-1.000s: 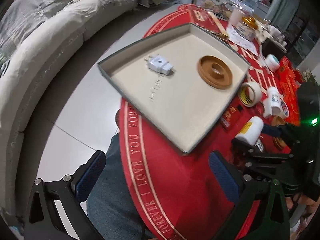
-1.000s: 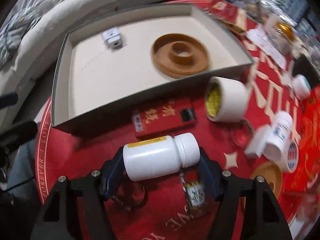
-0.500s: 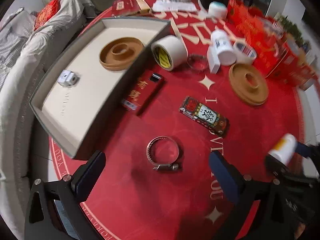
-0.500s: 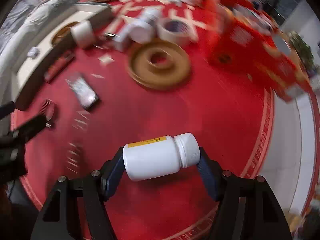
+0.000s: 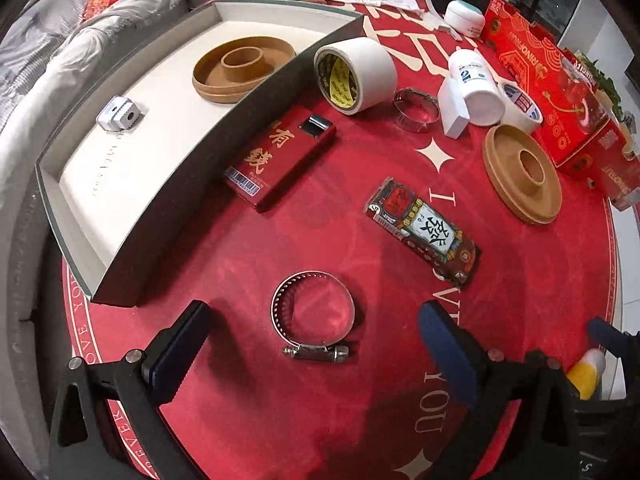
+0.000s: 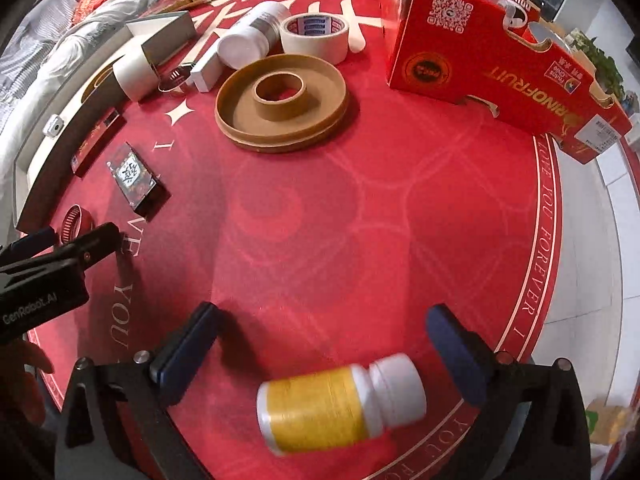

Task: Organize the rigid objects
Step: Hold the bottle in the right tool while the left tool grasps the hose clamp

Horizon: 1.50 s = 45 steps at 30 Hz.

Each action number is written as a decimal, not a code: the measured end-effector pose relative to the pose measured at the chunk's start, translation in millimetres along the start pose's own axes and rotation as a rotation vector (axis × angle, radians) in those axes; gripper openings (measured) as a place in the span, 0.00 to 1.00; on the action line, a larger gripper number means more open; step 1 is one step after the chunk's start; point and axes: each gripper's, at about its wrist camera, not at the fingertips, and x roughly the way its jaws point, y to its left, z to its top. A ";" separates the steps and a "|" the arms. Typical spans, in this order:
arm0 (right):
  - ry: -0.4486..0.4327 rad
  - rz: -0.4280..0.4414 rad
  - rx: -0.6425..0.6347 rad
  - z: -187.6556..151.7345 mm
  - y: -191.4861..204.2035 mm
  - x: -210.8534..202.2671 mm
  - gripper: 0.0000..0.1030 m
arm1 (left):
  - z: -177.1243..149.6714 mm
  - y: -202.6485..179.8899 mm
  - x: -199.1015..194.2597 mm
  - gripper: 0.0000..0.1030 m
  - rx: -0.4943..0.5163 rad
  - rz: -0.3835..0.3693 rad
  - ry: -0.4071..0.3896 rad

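My right gripper (image 6: 320, 344) has just opened wide, bottle (image 6: 340, 404) loose between; left gripper (image 5: 312, 344) open over hose clamp (image 5: 313, 316).

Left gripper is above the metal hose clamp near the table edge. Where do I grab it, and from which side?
Come straight down on the hose clamp. It lies flat as an open ring, screw housing nearest the camera. Drop one of the left gripper fingers inside the ring and one outside, pinching the thin band wall on a side away from the bulky screw. The open fingers already straddle it.
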 end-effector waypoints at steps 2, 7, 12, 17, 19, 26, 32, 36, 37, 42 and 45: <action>-0.016 0.000 0.002 -3.8 2.6 -3.9 1.00 | -4.0 0.3 -0.5 1.00 -0.011 0.003 -0.007; -0.013 0.001 0.005 -11.6 8.0 -13.5 1.00 | -6.4 0.3 -0.6 1.00 -0.024 0.007 -0.021; -0.026 0.008 -0.008 -6.2 2.0 2.9 1.00 | -10.0 0.6 -4.2 1.00 -0.032 0.013 -0.045; -0.044 0.008 -0.007 -8.0 1.7 1.9 1.00 | -8.2 0.1 -4.7 1.00 -0.031 0.013 -0.025; -0.046 0.008 -0.007 -8.3 1.7 1.3 1.00 | -9.2 0.0 -5.3 1.00 -0.032 0.013 -0.031; -0.045 0.007 -0.007 -7.6 1.8 0.7 1.00 | -10.1 -0.3 -5.3 1.00 -0.040 0.018 -0.038; -0.045 0.008 -0.008 -7.4 1.8 0.6 1.00 | -10.4 -0.3 -5.7 1.00 -0.036 0.018 -0.041; -0.045 0.007 -0.008 -7.2 1.9 1.0 1.00 | -12.8 -0.4 -6.3 1.00 -0.039 0.020 -0.056; -0.045 0.007 -0.009 -7.3 1.9 1.0 1.00 | -13.1 -0.5 -6.3 1.00 -0.041 0.021 -0.058; -0.045 0.007 -0.009 -7.9 1.7 0.6 1.00 | -11.3 -0.3 -6.1 1.00 -0.041 0.022 -0.040; -0.044 0.007 -0.009 -7.6 2.0 0.8 1.00 | -8.8 -0.2 -5.3 1.00 -0.044 0.021 -0.029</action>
